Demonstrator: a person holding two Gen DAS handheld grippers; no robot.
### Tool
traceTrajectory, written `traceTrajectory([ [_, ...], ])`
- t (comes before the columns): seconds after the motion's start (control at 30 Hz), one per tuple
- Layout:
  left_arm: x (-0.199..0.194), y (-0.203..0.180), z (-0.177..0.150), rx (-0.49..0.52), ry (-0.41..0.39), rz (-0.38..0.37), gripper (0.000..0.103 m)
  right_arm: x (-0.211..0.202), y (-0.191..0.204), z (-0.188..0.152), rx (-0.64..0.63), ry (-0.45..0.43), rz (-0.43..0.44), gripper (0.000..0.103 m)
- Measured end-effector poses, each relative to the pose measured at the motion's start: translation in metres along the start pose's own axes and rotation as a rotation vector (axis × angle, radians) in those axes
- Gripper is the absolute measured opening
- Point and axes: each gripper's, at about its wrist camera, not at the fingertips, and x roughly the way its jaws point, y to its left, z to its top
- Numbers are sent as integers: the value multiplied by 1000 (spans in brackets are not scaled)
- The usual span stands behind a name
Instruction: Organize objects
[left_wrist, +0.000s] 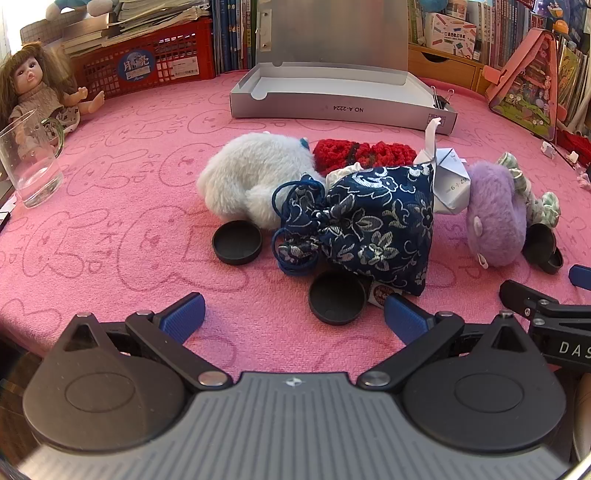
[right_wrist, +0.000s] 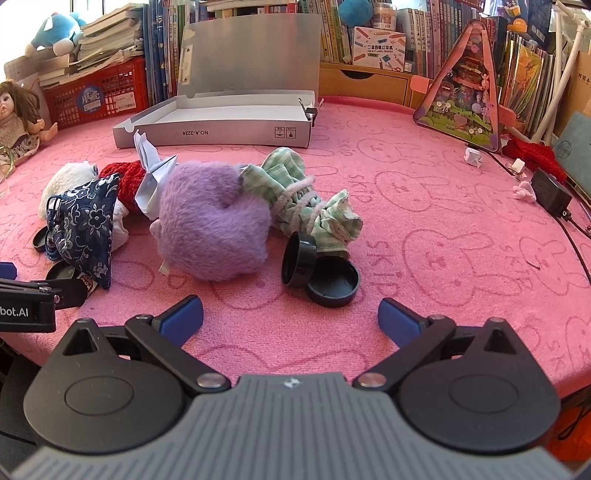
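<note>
Both tongs are spread fully wide and nothing is held: the left tongs (left_wrist: 293, 314) are poised before a black lid (left_wrist: 337, 297), the right tongs (right_wrist: 290, 319) before a tipped black jar (right_wrist: 299, 260). Behind, a blue pouch (left_wrist: 373, 225) is laid mid-bench (left_wrist: 110, 206), cinched neck leftward.

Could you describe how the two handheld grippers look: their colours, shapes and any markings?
Both look identical. The left gripper and right gripper each have a ribbed grey body, two round black discs, black linkage arms with silver rivets, and blue textured finger pads. White lettering marks each gripper's black side. No sleeves or cables show.
</note>
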Motion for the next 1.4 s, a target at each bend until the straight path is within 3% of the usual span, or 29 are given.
traceTrajectory([
  [0.83, -2, 1, -6, 14, -47, -5, 103, -2, 1, -2, 16, -37, -11, 103],
  [1.07, -5, 3, -7, 4, -69, -24, 103, -9, -1, 0, 16, -85, 14, 97],
  [1.2, -10, 5, -8, -8, -100, -40, 103, -12, -9, 2, 39, -99, 10, 89],
  [1.3, -16, 2, -9, 22, -134, -45, 96, -16, -14, 3, 59, -121, 27, 82],
  [1.4, -19, -2, -10, 38, -142, -58, 77, -19, -15, 6, 52, -140, 28, 73],
])
